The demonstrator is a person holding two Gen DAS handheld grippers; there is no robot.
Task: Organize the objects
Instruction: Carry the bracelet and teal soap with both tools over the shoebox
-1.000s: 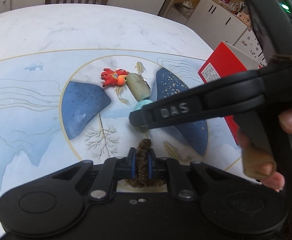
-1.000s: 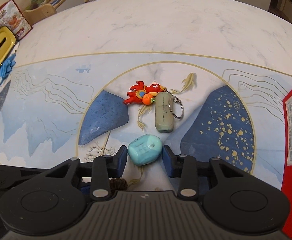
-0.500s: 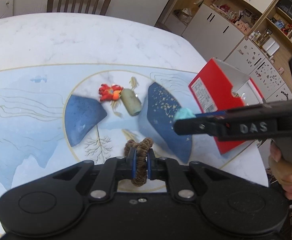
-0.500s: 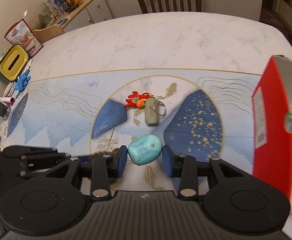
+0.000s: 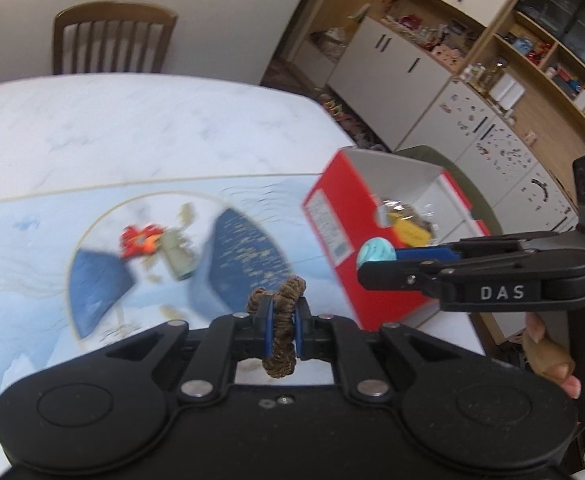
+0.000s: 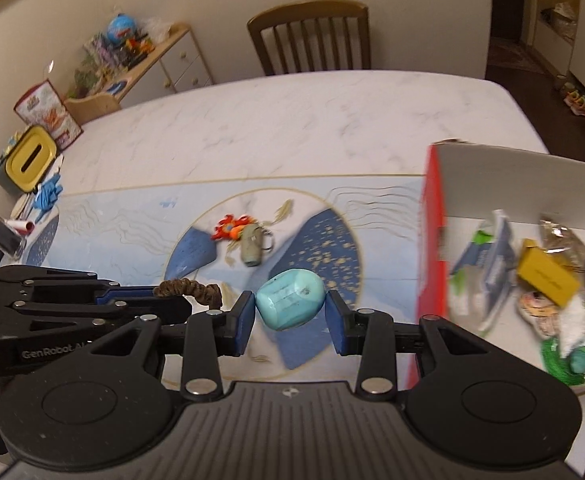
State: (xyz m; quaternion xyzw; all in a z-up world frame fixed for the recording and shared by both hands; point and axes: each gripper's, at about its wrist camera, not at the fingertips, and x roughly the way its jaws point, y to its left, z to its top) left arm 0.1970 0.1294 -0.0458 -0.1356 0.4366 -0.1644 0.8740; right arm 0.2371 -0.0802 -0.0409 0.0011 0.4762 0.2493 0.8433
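Note:
My left gripper (image 5: 280, 322) is shut on a brown braided hair tie (image 5: 282, 332), held above the table; the same hair tie (image 6: 188, 290) shows in the right wrist view. My right gripper (image 6: 290, 308) is shut on a turquoise stone (image 6: 290, 300), raised in the air left of the red box (image 6: 432, 240). In the left wrist view the turquoise stone (image 5: 376, 251) hangs in front of the red box (image 5: 356, 256). A red-orange toy (image 6: 230, 228) and a grey-green keychain (image 6: 252, 246) lie on the blue-patterned mat (image 6: 132, 220).
The red box is open and holds several small items, among them a yellow packet (image 6: 546, 276). A wooden chair (image 6: 312, 38) stands at the table's far side. A yellow-lidded container (image 6: 28, 160) and clutter sit at the table's left edge. Cabinets (image 5: 432, 80) stand to the right.
Both grippers have risen from the mat and moved right toward the red box, each still holding its object. The box's inside has come into view.

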